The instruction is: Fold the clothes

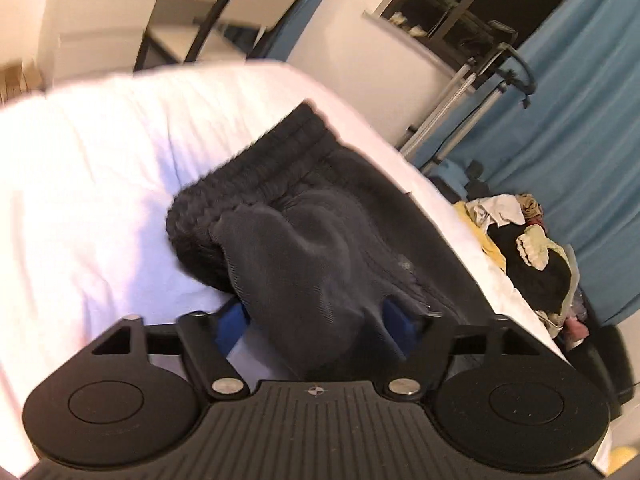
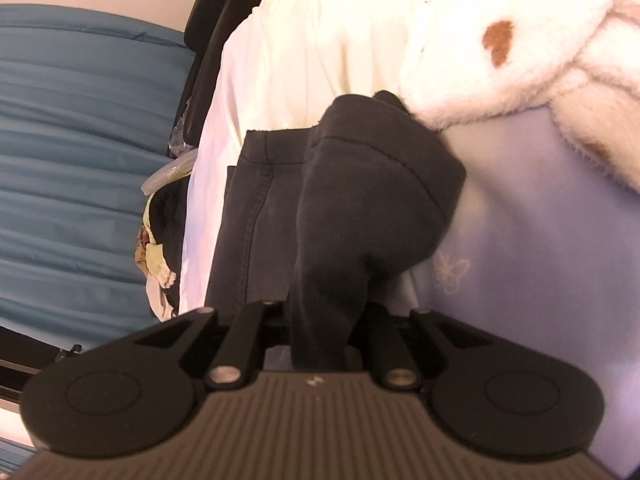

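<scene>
- On the white sheet (image 1: 100, 184) of the bed, I see dark grey trousers (image 1: 320, 216) laid near the bed's edge, lengthwise along that edge.
- Left wrist view: the ribbed elastic waistband (image 1: 256, 172) points away from my left gripper (image 1: 316, 320); the trousers' long axis runs from the gripper up toward the waistband.
- Left gripper: clenched on a bunched fold of the trousers, with blue pads (image 1: 394, 320) showing on either side of the cloth.
- Right wrist view: my right gripper (image 2: 320, 320) grasps a gathered ridge of the same dark fabric, which rises from between its jaws; a stitched hem end (image 2: 276, 132) points away from the camera.
- A fluffy white blanket with brown spots (image 2: 500, 40) touches the far end of the fabric.
- Beside the bed lie a heap of mixed clothes (image 1: 524, 240) and a blue curtain (image 1: 580, 120).
</scene>
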